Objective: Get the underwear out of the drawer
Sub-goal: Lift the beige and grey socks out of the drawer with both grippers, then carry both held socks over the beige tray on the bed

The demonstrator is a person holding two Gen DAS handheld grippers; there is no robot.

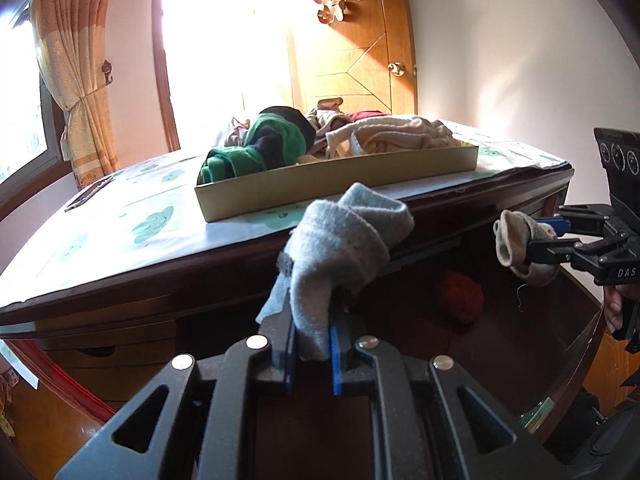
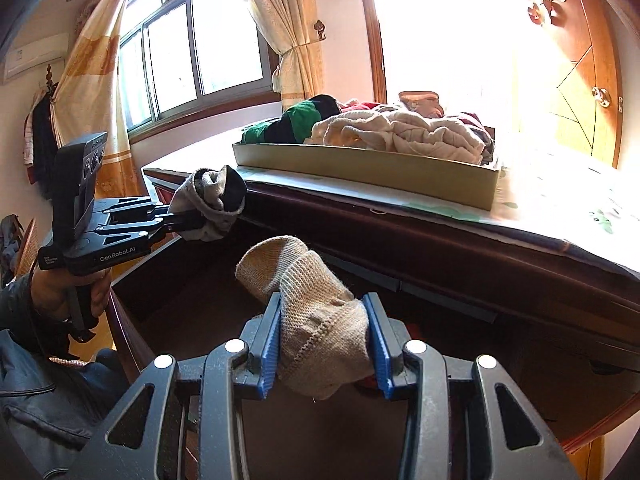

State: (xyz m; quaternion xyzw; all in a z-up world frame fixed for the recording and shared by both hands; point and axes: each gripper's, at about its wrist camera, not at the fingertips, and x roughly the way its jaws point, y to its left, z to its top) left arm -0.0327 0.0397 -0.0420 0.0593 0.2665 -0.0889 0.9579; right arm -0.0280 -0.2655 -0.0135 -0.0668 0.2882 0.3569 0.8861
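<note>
Hovering over the open drawer, the left gripper clamps a grey bundle and the right gripper a beige one, both below the tray at twelve o'clock, while something red, perhaps underwear, remains inside, nearer the right.

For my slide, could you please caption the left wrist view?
Left gripper lifts a grey sock above the open drawer, toward the tray.

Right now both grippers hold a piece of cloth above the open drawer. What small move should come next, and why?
Probably carry both forward over the tray and release. The left gripper clamps a grey piece, the right gripper a beige piece, both clear of the drawer; the tray already holds clothes.
</note>
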